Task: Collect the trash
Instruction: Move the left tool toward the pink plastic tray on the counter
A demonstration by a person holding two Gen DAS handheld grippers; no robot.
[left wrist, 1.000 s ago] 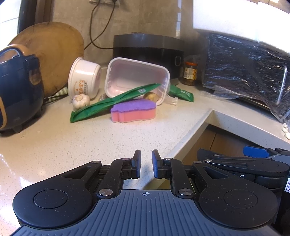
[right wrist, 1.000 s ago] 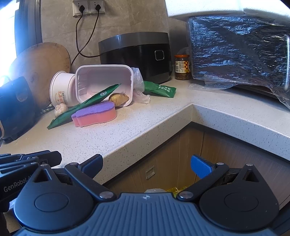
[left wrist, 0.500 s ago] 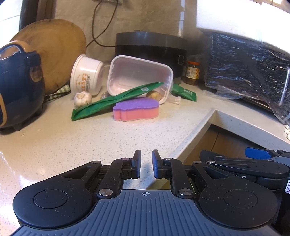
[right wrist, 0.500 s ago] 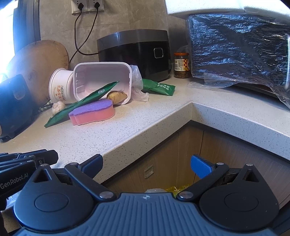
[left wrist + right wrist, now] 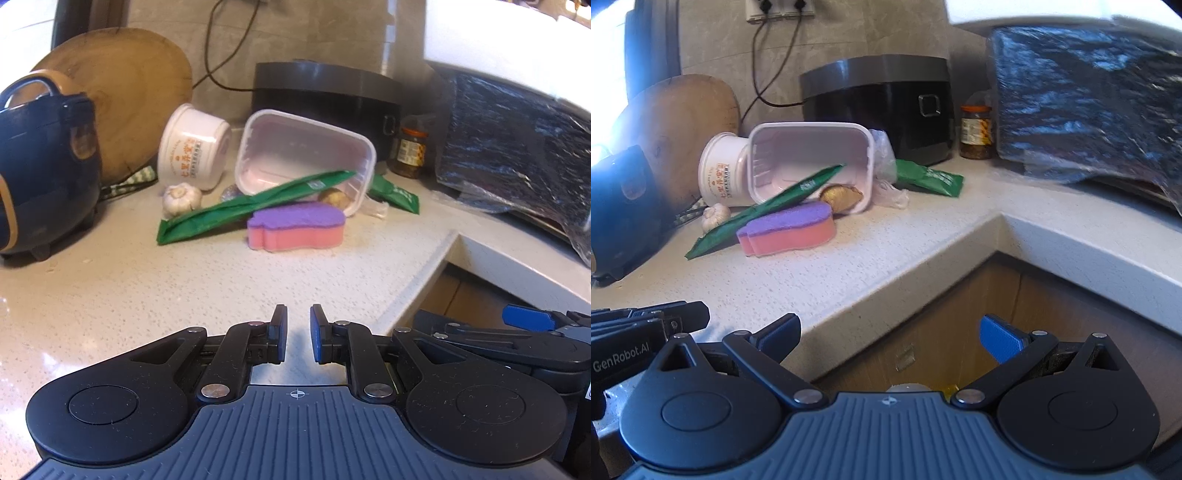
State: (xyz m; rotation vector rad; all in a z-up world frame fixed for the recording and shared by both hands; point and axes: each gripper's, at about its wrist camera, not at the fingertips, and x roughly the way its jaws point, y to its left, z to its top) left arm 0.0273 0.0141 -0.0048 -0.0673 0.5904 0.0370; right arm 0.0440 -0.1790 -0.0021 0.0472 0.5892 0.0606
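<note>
A trash pile lies on the speckled counter (image 5: 184, 280): a white plastic tray (image 5: 295, 155) tipped on its side, a long green wrapper (image 5: 240, 210) leaning out of it, a second green wrapper (image 5: 397, 194) behind, a white paper cup (image 5: 192, 147) on its side and a crumpled clear bag (image 5: 886, 173). A pink and purple sponge (image 5: 295, 229) sits in front. My left gripper (image 5: 298, 332) hovers over the counter well short of the pile, shut to a slim gap, empty. My right gripper (image 5: 890, 332) is open and empty beyond the counter edge, to the right of the left one.
A dark blue cooker (image 5: 40, 166) and round wooden board (image 5: 129, 110) stand left. A black cooker (image 5: 332, 92), jar (image 5: 410, 151) and black plastic-wrapped bulk (image 5: 517, 147) line the back. Garlic (image 5: 181, 195) and ginger (image 5: 842, 195) lie by the tray. Wooden cabinet fronts (image 5: 942, 332) are below the counter corner.
The left wrist view has tipped slightly, so the pile sits a little lower in it. Both grippers keep their openings and nothing on the counter has moved.
</note>
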